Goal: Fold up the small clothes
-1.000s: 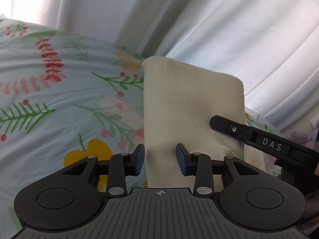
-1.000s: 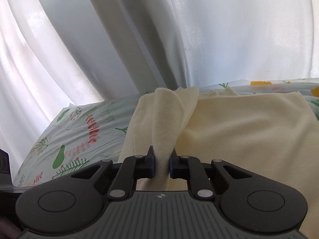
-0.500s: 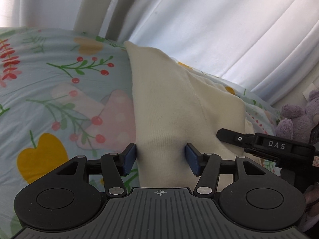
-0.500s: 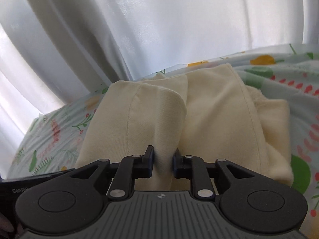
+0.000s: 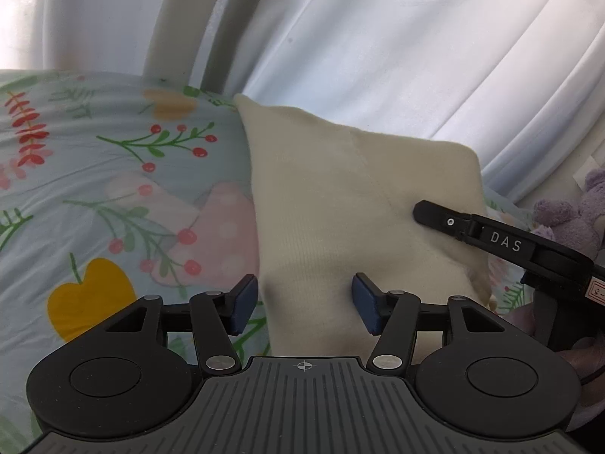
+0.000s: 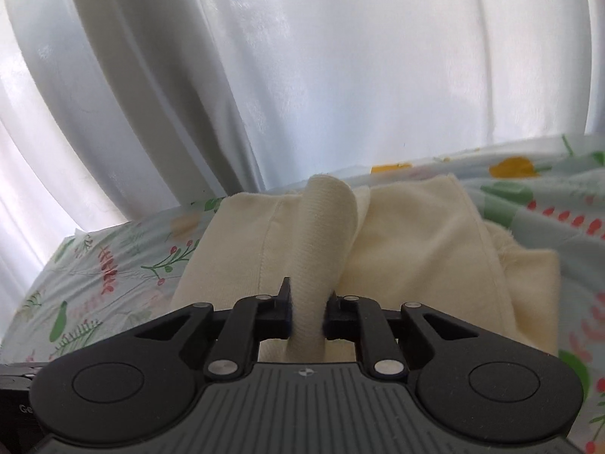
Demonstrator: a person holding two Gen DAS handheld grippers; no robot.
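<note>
White curtains (image 6: pixel 340 75) fill the upper half of both views, and below them you see a bed (image 5: pixel 94 189) with a flowered sheet. On this sheet lies the garment (image 5: pixel 340 208), a cream knit piece, in the middle of the left view and in the centre of the right view (image 6: pixel 408 249).

Your left gripper (image 5: pixel 305 302) has its fingers wide open; they stand on both sides of the near edge of the garment but do not press it. Your right gripper (image 6: pixel 307 312) has its fingers closed on a raised fold of the garment, a ribbed strip that stands up like a ridge in the centre of the right view. In the left view the same gripper comes in from the right edge and its tip rests on the cloth.

I judge that the folding is partly done: the garment already looks like a compact rectangle with layers, and some thicker cloth is bunched at the right side. What is left, I think, is to lay the held fold down, release it and smooth it. A purple plush toy (image 5: pixel 567 219) sits at the right edge.
</note>
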